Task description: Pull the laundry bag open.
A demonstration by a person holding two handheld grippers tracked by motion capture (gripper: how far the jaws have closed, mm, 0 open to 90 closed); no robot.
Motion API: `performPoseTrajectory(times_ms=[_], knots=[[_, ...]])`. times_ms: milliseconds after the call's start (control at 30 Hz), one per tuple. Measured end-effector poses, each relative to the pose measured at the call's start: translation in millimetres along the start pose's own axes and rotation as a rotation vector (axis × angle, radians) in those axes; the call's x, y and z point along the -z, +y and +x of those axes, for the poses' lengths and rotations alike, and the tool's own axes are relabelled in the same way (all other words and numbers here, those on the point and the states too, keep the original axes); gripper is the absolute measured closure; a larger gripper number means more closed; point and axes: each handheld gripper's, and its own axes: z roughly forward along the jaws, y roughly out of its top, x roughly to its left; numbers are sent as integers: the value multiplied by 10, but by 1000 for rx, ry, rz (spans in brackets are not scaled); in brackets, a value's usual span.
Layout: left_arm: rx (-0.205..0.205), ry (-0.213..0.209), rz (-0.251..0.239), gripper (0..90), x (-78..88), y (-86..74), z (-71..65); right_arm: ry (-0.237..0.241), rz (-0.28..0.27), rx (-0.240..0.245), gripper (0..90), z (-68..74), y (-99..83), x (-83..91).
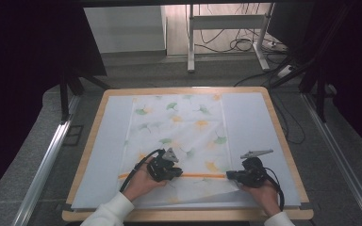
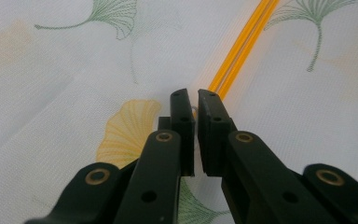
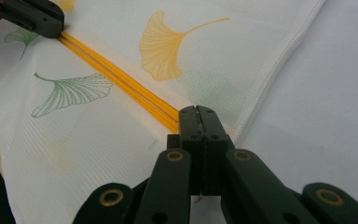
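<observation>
A white cloth (image 1: 179, 127) printed with green and yellow ginkgo leaves lies flat on the table. An orange stripe (image 1: 200, 175) runs across it near the front edge. My left gripper (image 1: 180, 174) points right at the stripe's left end. In the left gripper view my left gripper (image 2: 196, 95) has its jaws nearly together over the stripe (image 2: 242, 44), with a small pale loop between the tips. My right gripper (image 1: 228, 175) points left at the stripe's right end. In the right gripper view my right gripper (image 3: 196, 109) is pressed shut where the stripe (image 3: 121, 84) ends near the cloth's hem.
A pale sheet (image 1: 250, 122) covers the wooden table (image 1: 92, 136) under the cloth. Metal rails run along both sides of the table. A desk frame (image 1: 191, 42) and cables (image 1: 238, 44) stand on the floor beyond the far edge.
</observation>
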Motion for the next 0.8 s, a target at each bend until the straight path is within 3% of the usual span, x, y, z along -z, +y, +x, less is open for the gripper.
performPoseTrajectory(times_ms=[800], knots=[[30,27,9,860,175,-185,106,1,-1,0,899,-1,-2,0]])
